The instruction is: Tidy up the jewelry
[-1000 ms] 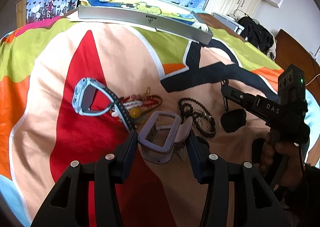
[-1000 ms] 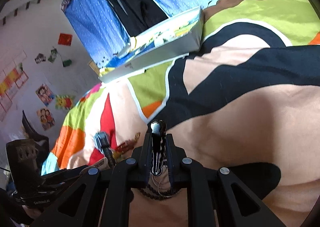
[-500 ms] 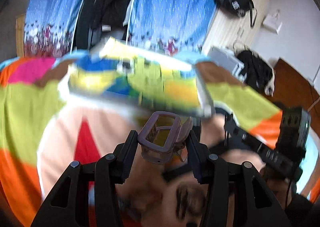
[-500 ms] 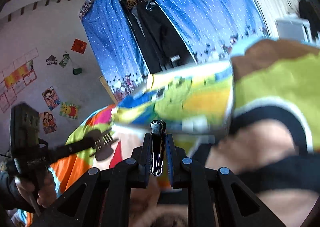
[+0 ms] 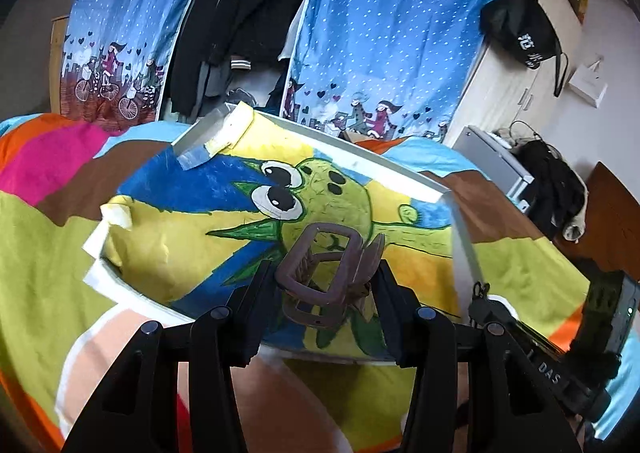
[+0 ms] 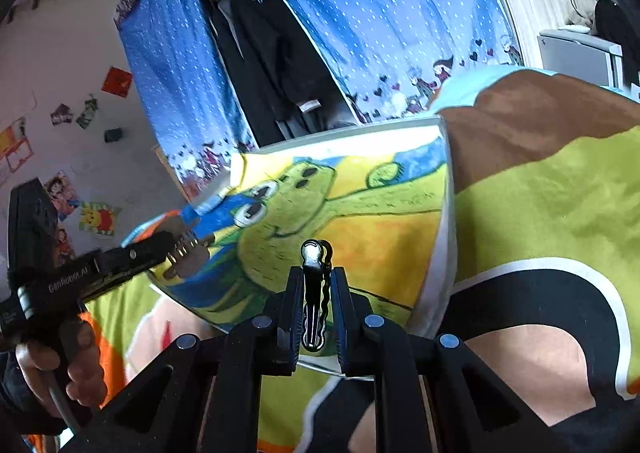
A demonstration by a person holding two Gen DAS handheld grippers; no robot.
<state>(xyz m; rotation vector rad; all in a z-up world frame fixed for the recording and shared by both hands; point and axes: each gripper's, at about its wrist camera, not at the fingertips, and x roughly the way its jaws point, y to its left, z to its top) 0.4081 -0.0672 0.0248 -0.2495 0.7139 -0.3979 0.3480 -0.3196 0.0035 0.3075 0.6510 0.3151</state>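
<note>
My left gripper [image 5: 324, 281] is shut on a mauve claw hair clip [image 5: 320, 273], held over the near part of a shallow white box [image 5: 460, 237]. A cartoon drawing of a green creature lines the box. My right gripper [image 6: 316, 293] is shut on a slim black hair clip with a silver bead [image 6: 314, 277], above the box's [image 6: 444, 253] near rim. The left gripper [image 6: 188, 249] with its clip appears at the left of the right wrist view. At the lower right of the left wrist view the right gripper [image 5: 478, 293] shows, with the black clip at its tip.
The box lies on a multicoloured bedspread [image 5: 40, 253]. Behind it hang blue dotted curtains [image 5: 400, 33] with dark clothes [image 5: 240, 13] between them. A pale cabinet with a black bag [image 5: 520, 29] stands at the right. A hand [image 6: 60, 365] grips the left gripper's handle.
Both grippers rose from the jewelry pile on the bedspread and moved forward to the box, each still holding its clip. The watch, beads and cords have dropped out of view.
</note>
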